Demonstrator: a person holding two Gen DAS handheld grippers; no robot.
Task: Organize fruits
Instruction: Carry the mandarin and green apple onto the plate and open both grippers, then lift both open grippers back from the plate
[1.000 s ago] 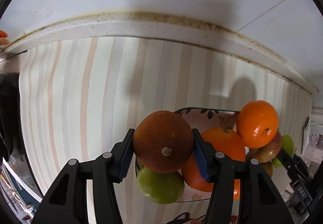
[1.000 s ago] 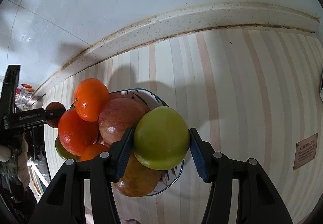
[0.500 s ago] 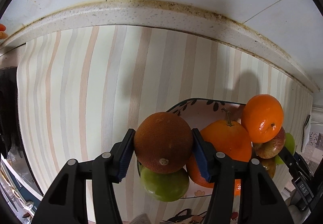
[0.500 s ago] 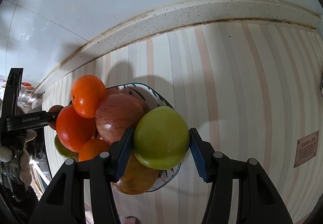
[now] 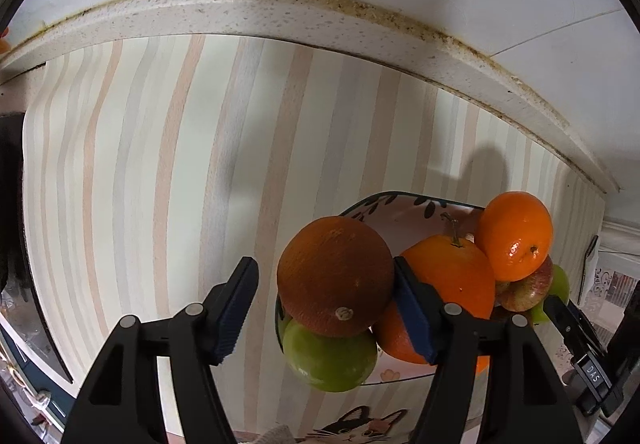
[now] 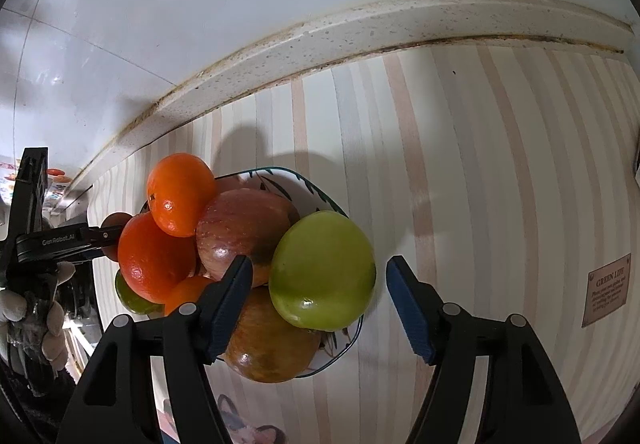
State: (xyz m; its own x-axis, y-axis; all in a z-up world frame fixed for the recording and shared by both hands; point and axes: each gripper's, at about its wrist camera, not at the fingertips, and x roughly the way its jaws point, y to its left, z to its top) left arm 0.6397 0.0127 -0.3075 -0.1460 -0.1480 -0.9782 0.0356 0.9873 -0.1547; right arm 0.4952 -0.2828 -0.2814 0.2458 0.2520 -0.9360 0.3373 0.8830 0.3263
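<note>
- left gripper (image 5: 324, 308) jaws opening; brown orange (image 5: 336, 276) sits between them, gap on the left pad side, right pad touching or nearly so. it rests on a green apple (image 5: 330, 360) at the near-left edge of the bowl (image 5: 400, 200).
- right gripper (image 6: 320, 304) jaws opening, both pads clear of the green fruit (image 6: 322, 270), which lies on the pile at the bowl's right rim.
- key relation: each fruit is directly ahead of its own tongs, perched atop the heap; roundish, no long axis to speak of.
- judgement: withdraw straight back and up; a sideways brush could roll either off.
</note>
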